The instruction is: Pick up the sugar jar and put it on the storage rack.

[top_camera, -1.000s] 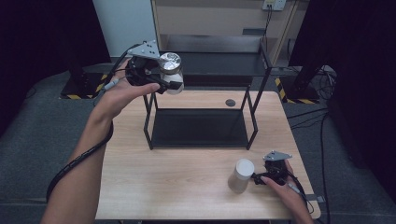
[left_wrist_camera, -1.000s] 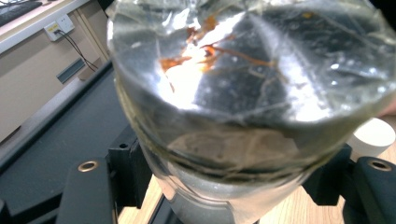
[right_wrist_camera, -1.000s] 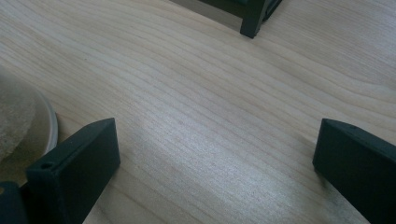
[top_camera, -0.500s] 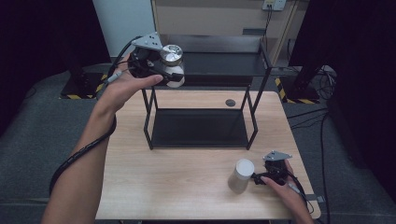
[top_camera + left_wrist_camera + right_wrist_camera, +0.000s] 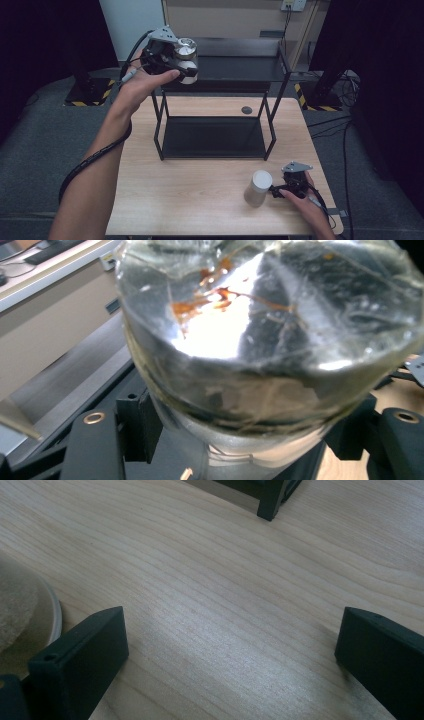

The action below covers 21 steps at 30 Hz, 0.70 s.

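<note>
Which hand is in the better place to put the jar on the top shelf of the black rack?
Left. The left gripper is shut on the jar at the top shelf. The right gripper is open, low on the table.

**A staged recording lab**

A bare wooden table [image 5: 200, 200] bearing one black rack [image 5: 220, 100] stands on grey carpet between black curtains [image 5: 45, 40]; hazard-taped stand bases [image 5: 90, 92], trailing cables [image 5: 345, 135] and a wall socket [image 5: 294, 4] mark a test room.
</note>
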Each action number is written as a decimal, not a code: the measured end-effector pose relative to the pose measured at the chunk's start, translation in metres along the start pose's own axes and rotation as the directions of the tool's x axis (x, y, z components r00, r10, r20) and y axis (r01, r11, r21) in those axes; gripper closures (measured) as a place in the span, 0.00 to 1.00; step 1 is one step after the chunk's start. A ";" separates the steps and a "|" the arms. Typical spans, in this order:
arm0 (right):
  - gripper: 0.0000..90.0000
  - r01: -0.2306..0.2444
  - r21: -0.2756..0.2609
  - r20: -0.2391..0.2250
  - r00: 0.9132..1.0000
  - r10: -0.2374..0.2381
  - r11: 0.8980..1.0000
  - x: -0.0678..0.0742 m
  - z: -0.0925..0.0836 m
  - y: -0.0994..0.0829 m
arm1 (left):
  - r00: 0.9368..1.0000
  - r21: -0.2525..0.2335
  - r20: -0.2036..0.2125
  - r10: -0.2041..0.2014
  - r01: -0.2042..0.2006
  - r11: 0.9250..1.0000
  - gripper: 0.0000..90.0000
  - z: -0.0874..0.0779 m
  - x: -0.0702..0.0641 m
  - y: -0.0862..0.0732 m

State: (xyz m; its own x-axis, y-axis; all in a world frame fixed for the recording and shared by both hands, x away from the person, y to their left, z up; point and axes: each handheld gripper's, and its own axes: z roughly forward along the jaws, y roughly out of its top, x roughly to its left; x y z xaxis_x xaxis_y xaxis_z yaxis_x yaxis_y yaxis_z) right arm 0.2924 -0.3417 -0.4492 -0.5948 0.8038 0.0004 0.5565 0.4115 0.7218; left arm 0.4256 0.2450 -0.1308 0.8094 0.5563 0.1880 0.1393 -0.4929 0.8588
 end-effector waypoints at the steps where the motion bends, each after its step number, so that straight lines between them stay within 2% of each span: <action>1: 0.01 0.001 0.000 0.000 1.000 -0.001 1.000 0.000 0.000 0.000 | 1.000 0.004 -0.005 0.000 0.000 1.000 0.33 0.001 0.000 0.001; 8: 0.01 0.000 0.000 0.000 1.000 0.000 1.000 0.000 0.000 0.000 | 0.998 0.000 -0.045 -0.031 0.031 1.000 0.33 0.006 -0.001 0.006; 13: 0.01 0.001 0.000 0.000 1.000 -0.001 1.000 0.000 0.000 0.000 | 0.997 0.024 -0.066 -0.036 0.038 0.999 0.33 0.013 0.000 0.012; 17: 0.01 0.000 0.000 0.000 1.000 0.000 1.000 0.000 0.000 0.000 | 0.994 0.026 -0.089 -0.067 0.070 0.997 0.33 0.020 0.001 0.014; 21: 0.01 0.000 0.000 0.000 1.000 0.000 1.000 0.000 0.000 0.000 | 0.992 0.030 -0.103 -0.079 0.082 0.996 0.33 0.026 0.002 0.016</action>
State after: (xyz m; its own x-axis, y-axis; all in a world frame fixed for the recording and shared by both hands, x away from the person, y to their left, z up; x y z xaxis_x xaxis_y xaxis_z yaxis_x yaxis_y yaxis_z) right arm 0.2924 -0.3417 -0.4492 -0.5950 0.8037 0.0003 0.5563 0.4117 0.7218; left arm 0.4440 0.2203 -0.1288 0.7329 0.6593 0.1680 0.2221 -0.4653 0.8568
